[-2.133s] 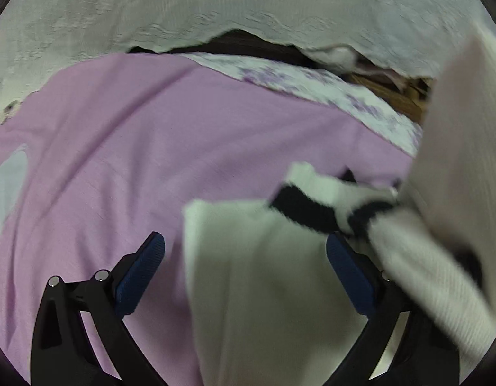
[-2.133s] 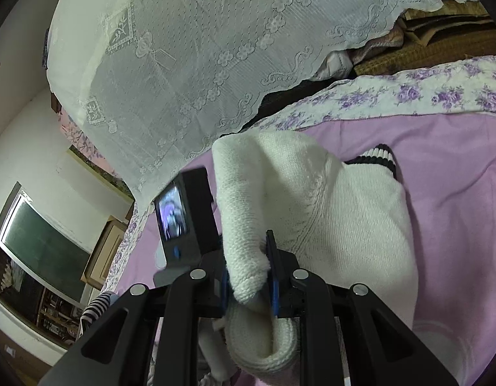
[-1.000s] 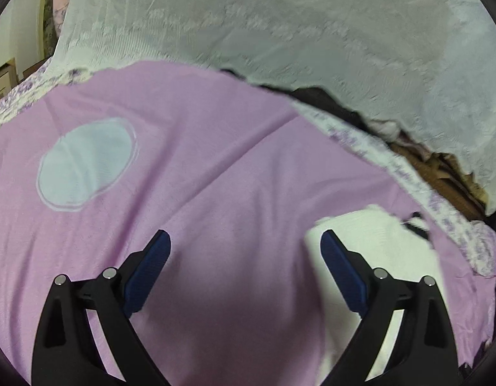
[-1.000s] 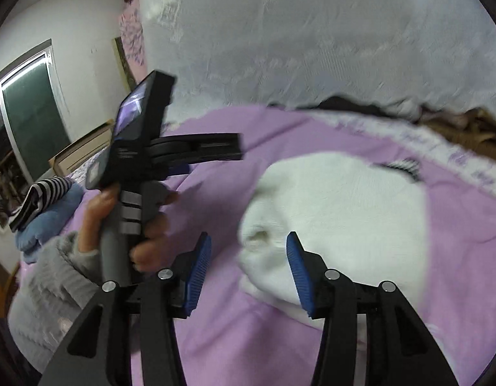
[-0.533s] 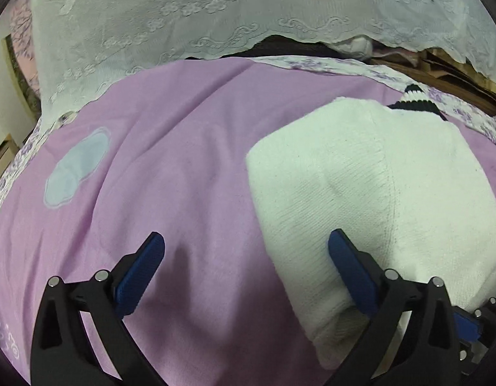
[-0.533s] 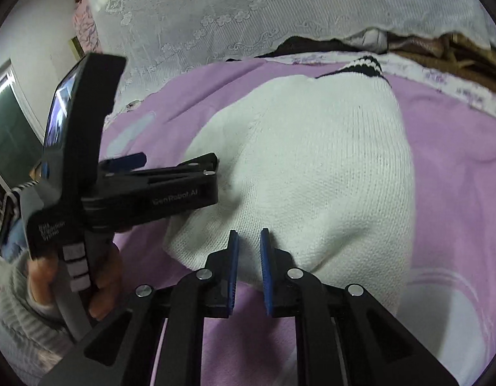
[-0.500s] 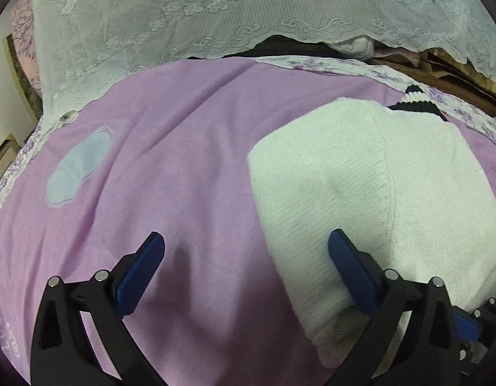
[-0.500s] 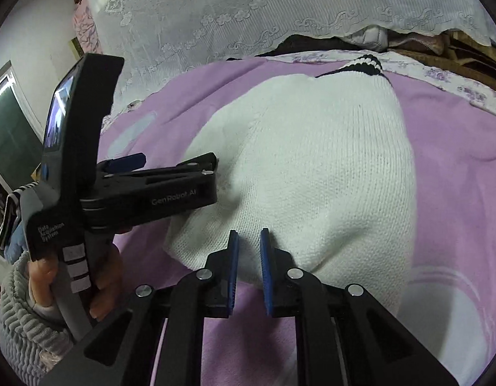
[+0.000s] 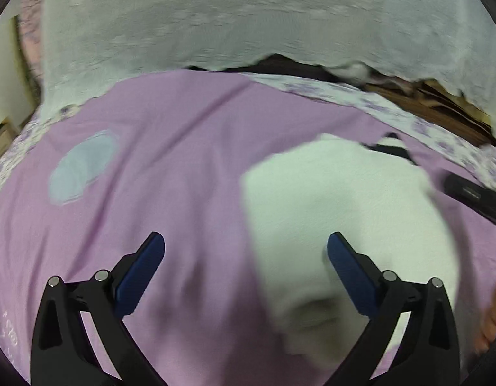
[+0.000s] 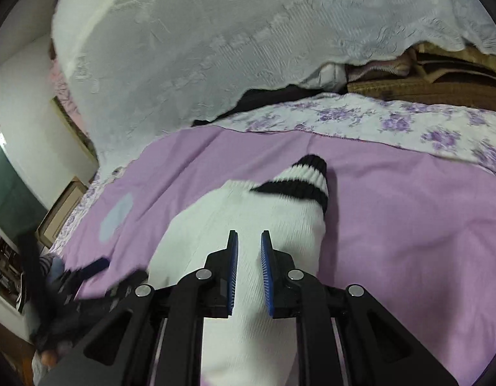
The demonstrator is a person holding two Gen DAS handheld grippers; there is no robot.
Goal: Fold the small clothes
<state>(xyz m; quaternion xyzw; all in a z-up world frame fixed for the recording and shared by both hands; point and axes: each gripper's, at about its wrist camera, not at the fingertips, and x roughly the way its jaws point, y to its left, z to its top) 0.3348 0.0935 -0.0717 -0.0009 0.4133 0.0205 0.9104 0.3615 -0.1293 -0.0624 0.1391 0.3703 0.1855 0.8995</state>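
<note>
A folded white knit sweater [image 9: 344,199] with a black-and-white striped cuff [image 10: 299,180] lies on the purple bedsheet [image 9: 183,148]. My left gripper [image 9: 244,257] is open and empty, hovering over the sweater's near left edge. My right gripper [image 10: 249,251] is above the sweater [image 10: 264,225], its jaws nearly closed with a small gap and nothing between them. The left gripper shows blurred at the lower left of the right wrist view [image 10: 87,276].
A white lace cover [image 10: 248,38] hangs over piled bedding at the back. A floral sheet border [image 10: 392,122] runs along the far side. A pale blue patch [image 9: 84,167] marks the sheet to the left. Brown blankets [image 10: 440,77] are stacked at the back right.
Both grippers have moved: the right one has swung over the sweater toward the cuff, the left one has drawn back and left. The sweater lies as before. The right jaws stay nearly closed.
</note>
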